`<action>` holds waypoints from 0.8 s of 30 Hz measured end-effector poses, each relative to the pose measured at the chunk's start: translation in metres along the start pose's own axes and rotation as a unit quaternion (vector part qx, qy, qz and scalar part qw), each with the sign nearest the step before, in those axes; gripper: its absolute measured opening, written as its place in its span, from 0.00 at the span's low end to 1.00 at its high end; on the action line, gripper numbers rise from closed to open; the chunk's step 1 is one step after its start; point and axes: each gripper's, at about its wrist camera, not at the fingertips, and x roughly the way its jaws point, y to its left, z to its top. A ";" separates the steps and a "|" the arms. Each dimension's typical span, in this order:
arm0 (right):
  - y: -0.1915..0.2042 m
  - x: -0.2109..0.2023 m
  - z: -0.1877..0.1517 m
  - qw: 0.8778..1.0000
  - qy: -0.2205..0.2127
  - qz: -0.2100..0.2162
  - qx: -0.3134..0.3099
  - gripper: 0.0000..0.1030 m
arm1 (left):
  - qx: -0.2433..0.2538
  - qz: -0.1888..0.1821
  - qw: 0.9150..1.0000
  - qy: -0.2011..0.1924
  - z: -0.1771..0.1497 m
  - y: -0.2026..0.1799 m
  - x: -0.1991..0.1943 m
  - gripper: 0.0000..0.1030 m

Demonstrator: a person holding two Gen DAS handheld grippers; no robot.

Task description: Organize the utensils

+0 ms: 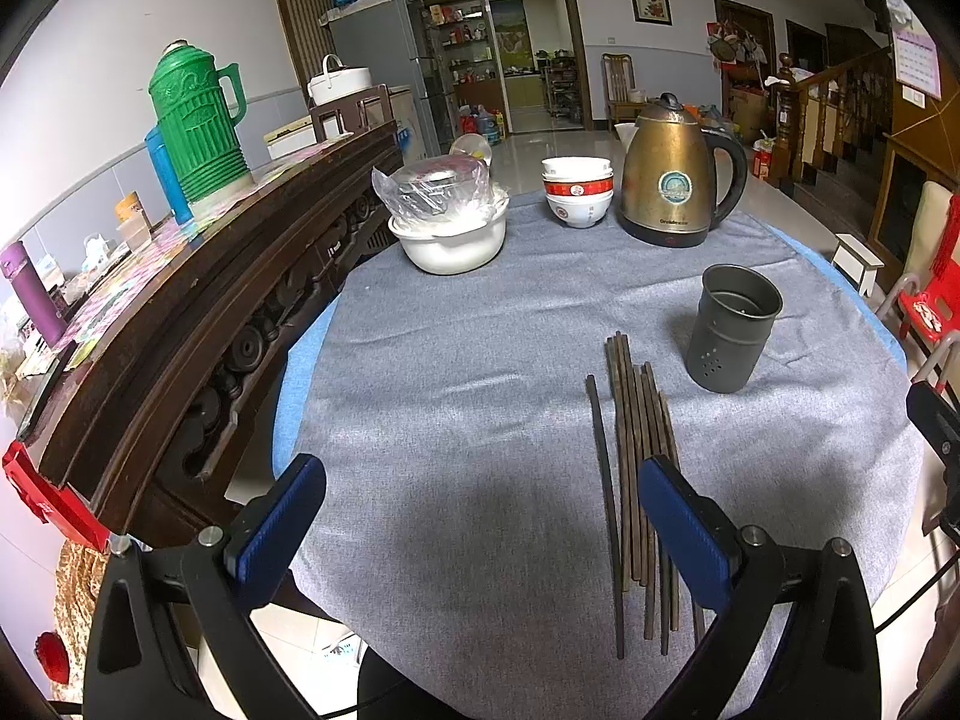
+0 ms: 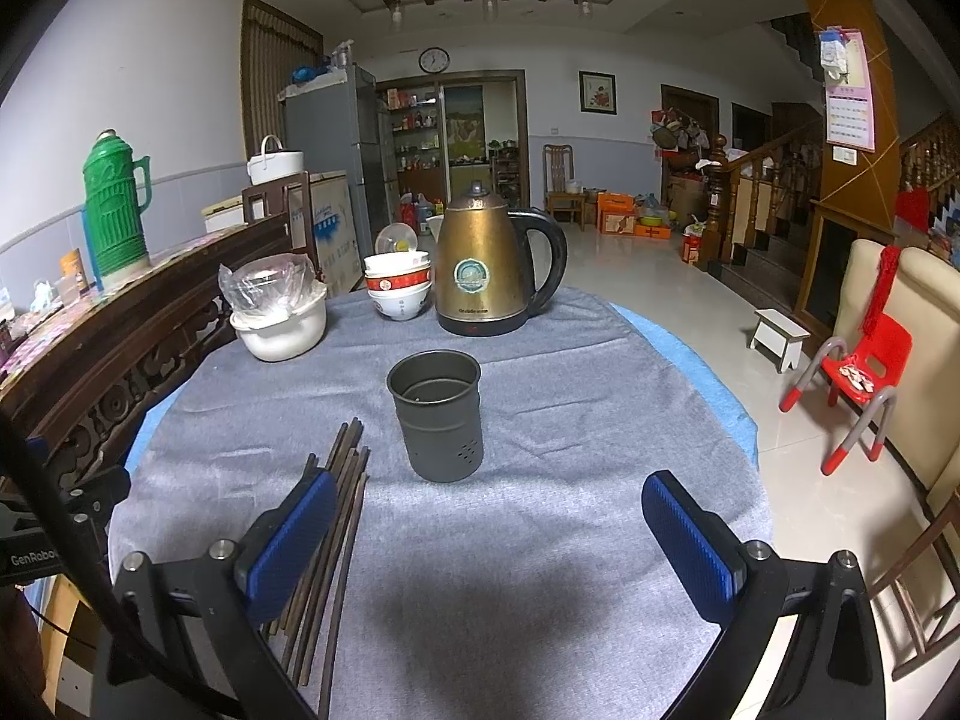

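Observation:
Several dark wooden chopsticks lie side by side on the grey tablecloth. A dark grey metal utensil holder stands upright just right of their far ends. My left gripper is open and empty above the cloth, its right finger over the chopsticks. In the right wrist view the chopsticks lie under the left finger, and the holder stands ahead at centre. My right gripper is open and empty above the cloth.
A brass electric kettle, stacked bowls and a white pot with plastic-wrapped bowls stand at the table's far edge. A dark wooden sideboard with a green thermos runs along the left. A red child's chair stands on the right.

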 end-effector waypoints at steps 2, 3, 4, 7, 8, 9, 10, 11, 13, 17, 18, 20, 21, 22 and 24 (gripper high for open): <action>0.002 0.000 0.001 1.000 0.001 0.000 -0.002 1.00 | 0.001 -0.001 1.000 0.000 0.000 0.000 0.001 1.00; 0.003 0.000 0.001 1.000 0.002 0.000 -0.003 1.00 | 0.001 -0.002 1.000 0.001 0.000 0.001 0.001 1.00; 0.004 0.001 0.001 1.000 0.002 0.001 -0.004 1.00 | 0.001 -0.002 1.000 0.001 0.000 0.001 0.002 1.00; 0.008 0.003 0.002 1.000 0.005 0.001 -0.007 1.00 | 0.001 -0.005 1.000 0.002 0.000 0.001 0.005 1.00; 0.009 0.005 0.002 1.000 0.007 0.002 -0.008 1.00 | 0.001 -0.006 1.000 0.003 0.000 0.002 0.006 1.00; 0.010 0.006 0.003 1.000 0.008 0.002 -0.008 1.00 | 0.001 -0.008 1.000 0.005 0.000 0.002 0.008 1.00; 0.011 0.008 0.003 1.000 0.010 0.003 -0.009 1.00 | 0.001 -0.010 1.000 0.007 0.000 0.003 0.010 1.00; 0.012 0.010 0.002 1.000 0.012 0.005 -0.009 1.00 | 0.001 -0.012 1.000 0.010 0.000 0.004 0.012 1.00; 0.013 0.016 0.002 1.000 0.021 0.007 -0.007 1.00 | -0.001 -0.017 1.000 0.015 0.000 0.005 0.016 1.00; 0.015 0.029 0.000 0.999 0.043 0.017 0.001 1.00 | -0.004 -0.022 1.000 0.021 -0.001 0.009 0.024 1.00; 0.014 0.032 -0.001 0.999 0.047 0.020 0.004 1.00 | -0.004 -0.025 0.999 0.024 -0.001 0.010 0.027 1.00; 0.017 0.040 -0.001 0.998 0.059 0.029 0.006 1.00 | -0.008 -0.037 0.999 0.037 -0.001 0.013 0.036 1.00; 0.019 0.046 -0.002 0.997 0.065 0.036 0.005 0.99 | -0.011 -0.043 0.998 0.044 -0.001 0.015 0.042 1.00; 0.021 0.053 -0.003 0.996 0.074 0.045 0.004 0.98 | -0.013 -0.047 0.998 0.050 -0.002 0.016 0.046 1.00; 0.027 0.070 -0.004 0.993 0.101 0.063 0.004 0.89 | -0.020 -0.067 0.995 0.071 -0.004 0.021 0.061 1.00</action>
